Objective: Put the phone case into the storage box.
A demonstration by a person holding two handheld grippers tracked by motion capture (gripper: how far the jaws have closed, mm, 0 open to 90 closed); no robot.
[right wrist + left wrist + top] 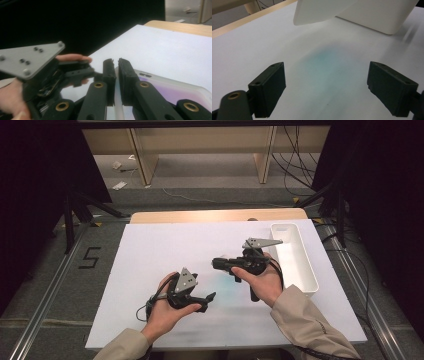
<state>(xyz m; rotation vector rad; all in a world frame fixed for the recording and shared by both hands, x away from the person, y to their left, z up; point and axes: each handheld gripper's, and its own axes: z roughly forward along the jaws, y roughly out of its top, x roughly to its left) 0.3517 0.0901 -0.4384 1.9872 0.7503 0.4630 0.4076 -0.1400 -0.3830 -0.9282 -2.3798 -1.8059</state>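
Above the table (150, 250), my right claw (117, 62) is clamped on the edge of a translucent lid (175, 92), held clear of the surface. The left claw (326, 66) stands apart, empty. I judge this the carry step. Next I must align the lid over the white bin (308, 257) before release.

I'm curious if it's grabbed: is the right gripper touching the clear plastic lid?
Touching. In the right gripper view, the right gripper pinches the edge of the clear plastic lid.

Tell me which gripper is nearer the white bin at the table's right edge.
Right. The right gripper is raised just beside the white bin, its hand close to the bin's near wall. The left gripper sits farther off, toward the middle of the table.
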